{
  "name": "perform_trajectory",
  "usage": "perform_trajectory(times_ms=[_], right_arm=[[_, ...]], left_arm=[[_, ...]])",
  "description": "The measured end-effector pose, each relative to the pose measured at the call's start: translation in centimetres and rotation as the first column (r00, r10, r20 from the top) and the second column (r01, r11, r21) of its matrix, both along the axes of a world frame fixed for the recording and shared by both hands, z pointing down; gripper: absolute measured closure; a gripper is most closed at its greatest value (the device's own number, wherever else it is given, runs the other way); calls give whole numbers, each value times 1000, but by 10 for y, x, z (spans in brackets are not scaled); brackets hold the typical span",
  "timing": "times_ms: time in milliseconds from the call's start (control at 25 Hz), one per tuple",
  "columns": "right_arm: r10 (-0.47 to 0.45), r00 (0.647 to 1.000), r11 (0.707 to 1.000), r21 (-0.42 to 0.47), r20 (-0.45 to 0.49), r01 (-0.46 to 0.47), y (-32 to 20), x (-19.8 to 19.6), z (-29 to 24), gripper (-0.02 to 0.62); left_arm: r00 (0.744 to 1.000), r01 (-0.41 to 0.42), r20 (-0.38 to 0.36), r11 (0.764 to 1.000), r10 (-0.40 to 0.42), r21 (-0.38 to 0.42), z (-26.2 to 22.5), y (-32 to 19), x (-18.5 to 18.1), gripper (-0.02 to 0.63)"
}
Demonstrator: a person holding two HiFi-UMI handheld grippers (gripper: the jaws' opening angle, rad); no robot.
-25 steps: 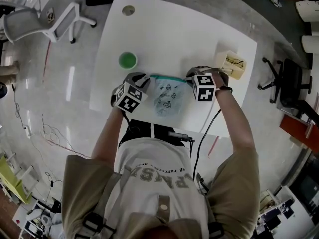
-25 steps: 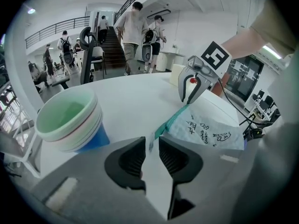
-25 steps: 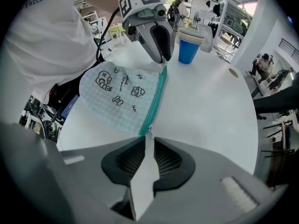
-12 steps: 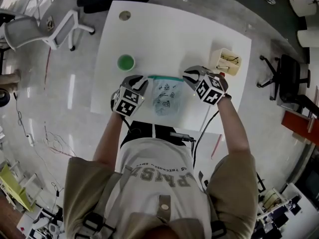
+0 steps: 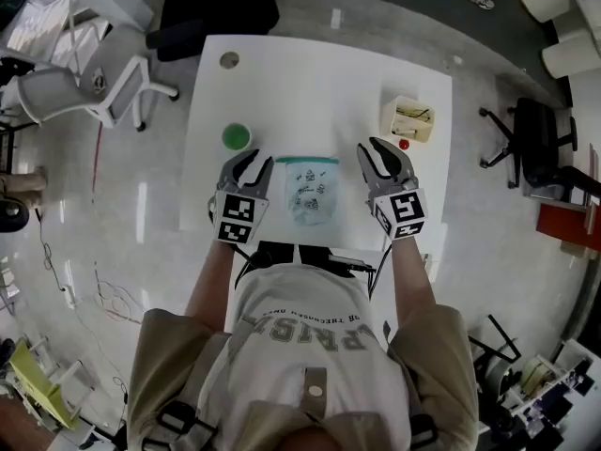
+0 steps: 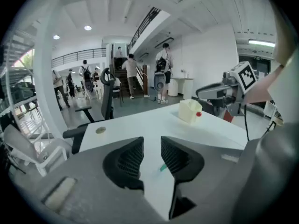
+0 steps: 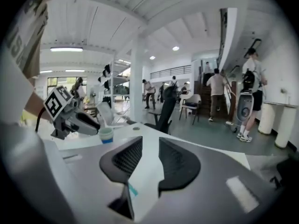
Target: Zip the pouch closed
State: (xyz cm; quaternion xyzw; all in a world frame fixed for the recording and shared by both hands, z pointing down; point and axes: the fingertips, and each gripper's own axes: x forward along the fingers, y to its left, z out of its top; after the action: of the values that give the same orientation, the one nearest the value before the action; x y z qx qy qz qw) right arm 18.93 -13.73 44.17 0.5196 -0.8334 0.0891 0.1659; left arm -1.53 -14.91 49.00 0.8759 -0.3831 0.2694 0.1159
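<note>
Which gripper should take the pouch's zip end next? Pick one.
Left, probably: the left gripper, jaws opening and empty, sits closer to the pouch than the right gripper, also opening, empty.

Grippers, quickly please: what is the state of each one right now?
Left gripper: open, jaws opening, nothing between them.
Right gripper: open, jaws opening, nothing between them.
The pouch is held by neither.
</note>
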Motion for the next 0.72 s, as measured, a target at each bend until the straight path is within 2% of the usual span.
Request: perform_trajectory(times_ms=[80,160,280,440,600,720], right_arm=[[102,992,992,68,75,-107,7,9,-25,494],[186,972,970,129,140,-204,16,17,-49,494],[254,950,935,208,180,-289,28,19,-82,494],[281,945,902,291,169,-320,37,12,-112,495],[293,949,896,313,117,-316,46,2,-119,508],[307,948,892,322,85,-318,48,-2,-123,518]], left_arm=[[997,65,-40,996,-63,65,-25,-4,-6,485],[990,122,-79,985,-113,124,-48,-6,-11,485],[979,182,-131,962,-157,204,-80,-7,-14,485],[965,229,-192,929,-177,293,-117,-8,-10,498],[966,225,-204,904,-158,365,-140,-2,-1,529],[964,230,-218,893,-154,387,-150,1,6,556]])
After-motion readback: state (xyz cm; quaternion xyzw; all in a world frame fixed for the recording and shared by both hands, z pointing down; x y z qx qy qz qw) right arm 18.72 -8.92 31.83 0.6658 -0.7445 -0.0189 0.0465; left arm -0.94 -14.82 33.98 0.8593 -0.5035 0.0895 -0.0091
